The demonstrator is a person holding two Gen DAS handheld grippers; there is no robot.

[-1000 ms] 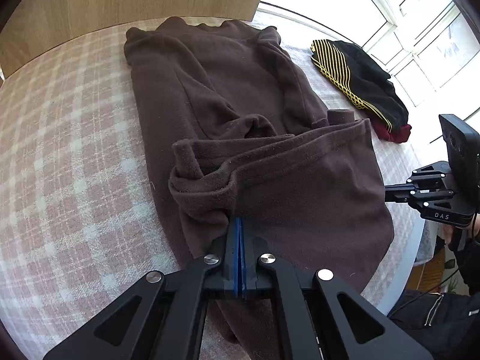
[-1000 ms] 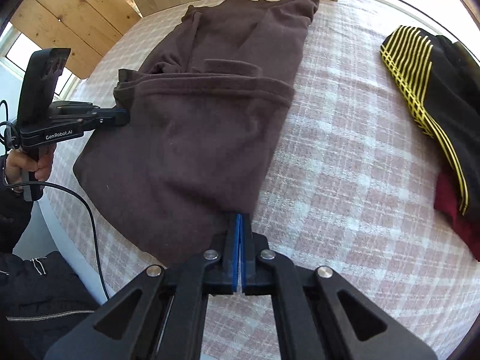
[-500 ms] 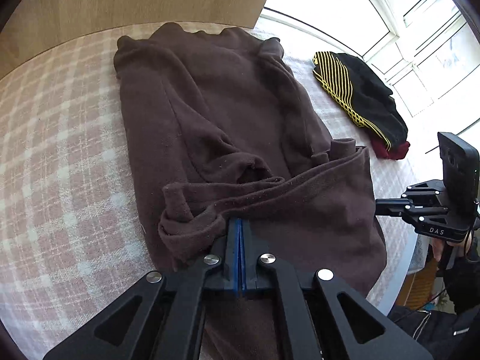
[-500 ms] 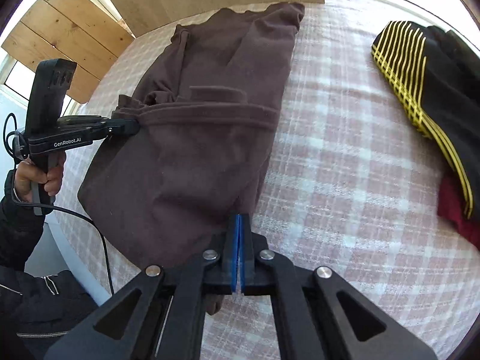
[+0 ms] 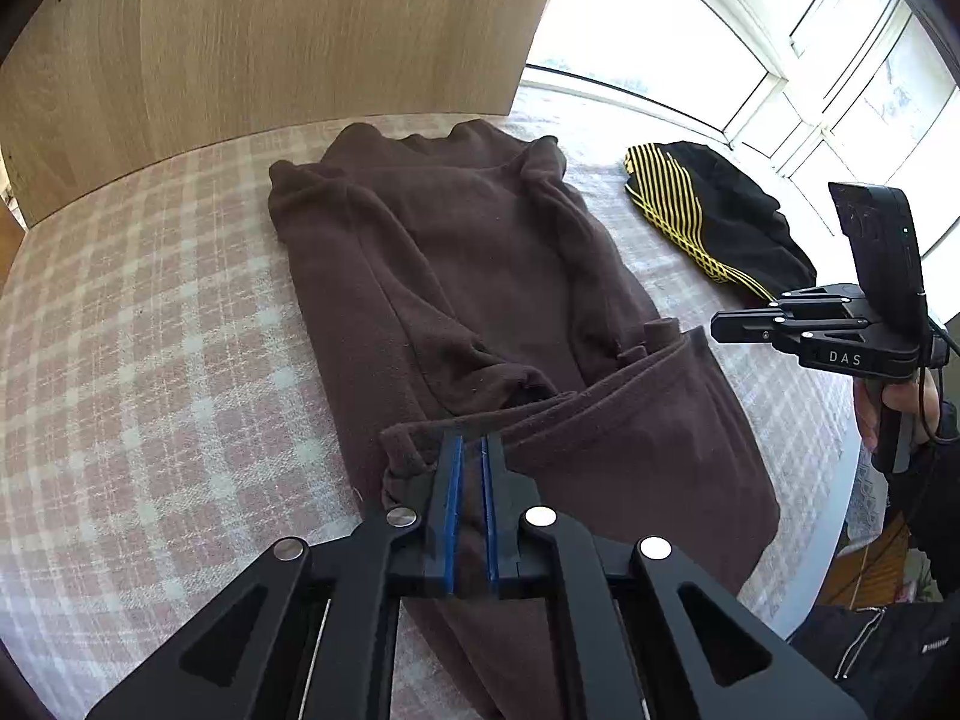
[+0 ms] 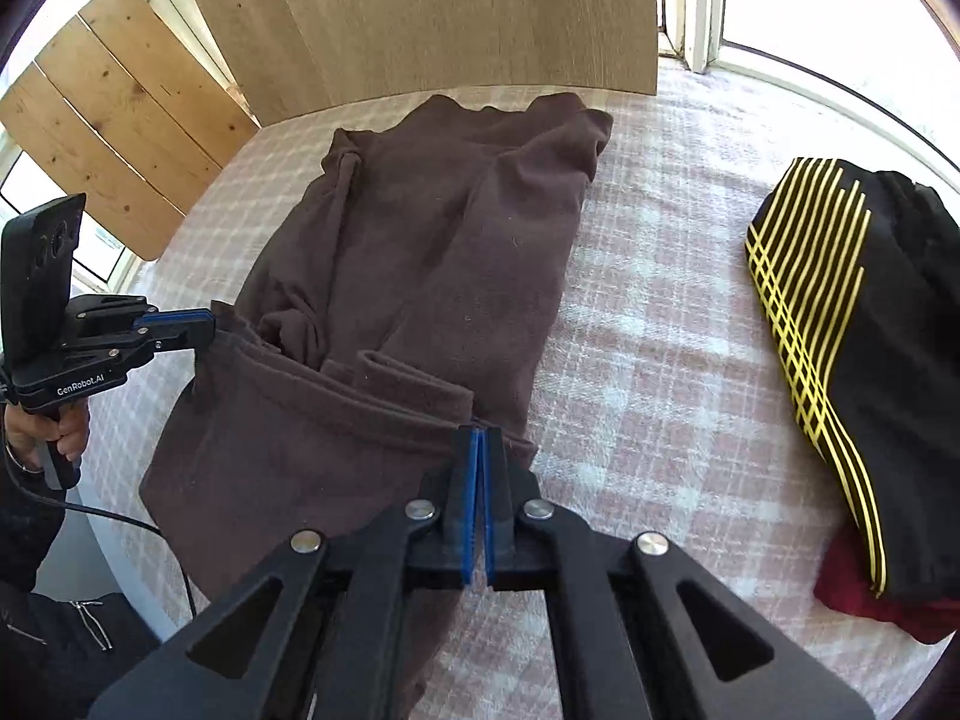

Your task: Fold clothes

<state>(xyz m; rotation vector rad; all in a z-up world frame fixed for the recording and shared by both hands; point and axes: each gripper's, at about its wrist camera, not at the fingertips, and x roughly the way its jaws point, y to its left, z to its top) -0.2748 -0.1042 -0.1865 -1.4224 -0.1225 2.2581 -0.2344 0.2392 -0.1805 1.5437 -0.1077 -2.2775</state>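
Cloth of the brown garment (image 5: 480, 276) lies between the opening left gripper (image 5: 471, 450) jaws, pads apart from it; the right gripper (image 6: 479, 441) jaws, pressed together, pinch its hem.

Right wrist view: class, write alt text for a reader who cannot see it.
A brown garment lies on a checked cloth, its near hem folded up; the right tool is shut on the hem's right corner, while the left tool is opening at the left corner. A black, yellow-striped garment lies to the right.
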